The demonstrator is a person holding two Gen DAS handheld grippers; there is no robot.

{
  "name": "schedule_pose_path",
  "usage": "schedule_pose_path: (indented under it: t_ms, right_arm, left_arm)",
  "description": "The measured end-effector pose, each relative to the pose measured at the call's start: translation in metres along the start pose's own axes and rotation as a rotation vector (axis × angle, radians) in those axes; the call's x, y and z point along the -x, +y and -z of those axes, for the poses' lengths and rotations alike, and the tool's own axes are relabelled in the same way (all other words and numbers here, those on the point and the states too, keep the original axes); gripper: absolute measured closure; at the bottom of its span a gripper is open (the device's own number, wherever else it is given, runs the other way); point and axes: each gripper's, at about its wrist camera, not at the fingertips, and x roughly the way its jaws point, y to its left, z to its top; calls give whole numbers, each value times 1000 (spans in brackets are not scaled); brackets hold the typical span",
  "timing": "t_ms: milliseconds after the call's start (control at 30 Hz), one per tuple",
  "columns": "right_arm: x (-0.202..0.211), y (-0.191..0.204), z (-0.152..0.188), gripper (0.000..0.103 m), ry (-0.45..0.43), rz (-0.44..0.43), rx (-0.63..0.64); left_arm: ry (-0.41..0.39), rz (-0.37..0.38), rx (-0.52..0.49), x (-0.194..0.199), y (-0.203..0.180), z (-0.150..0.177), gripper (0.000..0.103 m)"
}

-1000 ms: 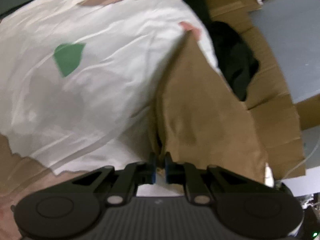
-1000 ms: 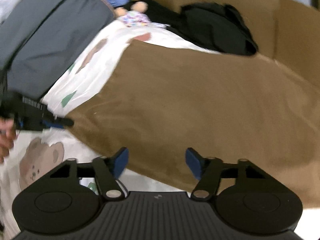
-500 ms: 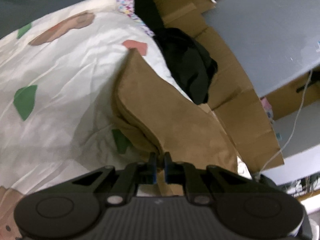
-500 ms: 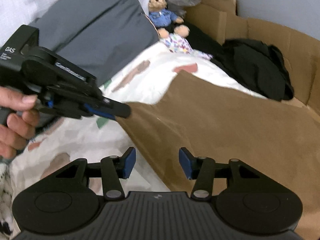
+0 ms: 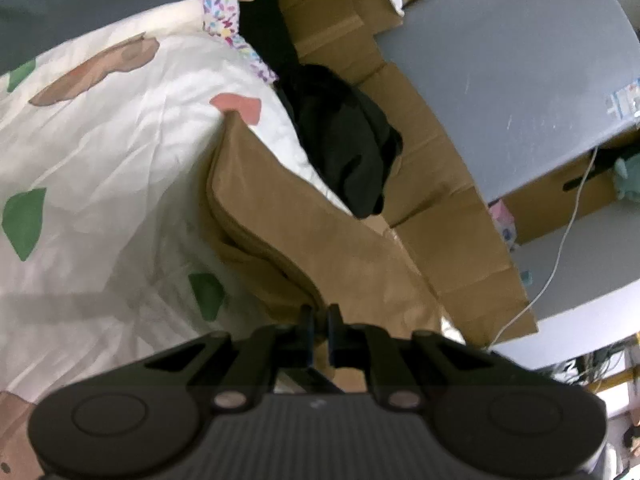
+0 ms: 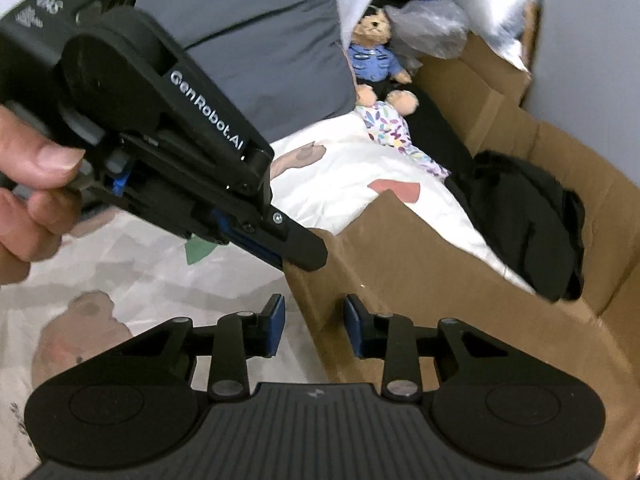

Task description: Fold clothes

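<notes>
A brown garment [image 5: 280, 232] lies folded on the white patterned bed sheet [image 5: 100, 140], one corner lifted. My left gripper [image 5: 319, 320] is shut on that corner. The right wrist view shows the left gripper [image 6: 308, 254], held by a person's hand [image 6: 28, 184], pinching the top of the brown garment [image 6: 440, 280]. Just below that pinch, my right gripper [image 6: 315, 326] has its jaws closing. The garment's hanging edge runs between its blue pads [image 6: 276, 324], which stand apart from the cloth.
A black garment [image 5: 348, 148] lies heaped in the cardboard box [image 5: 440, 200] beside the bed. A teddy bear [image 6: 374, 56] and a grey pillow [image 6: 260, 40] sit at the head of the bed. A white cable [image 5: 560, 240] hangs at the right.
The left gripper has risen with the garment's corner. The right gripper has moved in under it, rolled, and its jaws have narrowed around the garment's edge.
</notes>
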Motion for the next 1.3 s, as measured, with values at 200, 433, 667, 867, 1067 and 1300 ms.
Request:
schedule_pose_path:
  t_ms: [200, 433, 667, 867, 1067, 1300]
  right_arm:
    - [-16, 11, -8, 87, 34, 34, 136]
    - [-21, -1, -5, 99, 36, 18, 84]
    - [-11, -14, 5, 99, -21, -11, 45]
    - [-1, -27, 8, 99, -64, -33, 76]
    - [2, -39, 11, 99, -102, -61, 45]
    - [-3, -50, 20, 99, -141, -102, -40]
  left_arm:
    - [16, 24, -1, -2, -5, -1, 97]
    - [-28, -86, -10, -9, 4, -19, 59]
    - [-24, -146, 34, -36, 21, -41, 43]
    - [-13, -138, 125, -68, 36, -56, 40]
    - [-12, -205, 162, -94, 50, -72, 38]
    - [12, -211, 171, -122, 63, -90, 45]
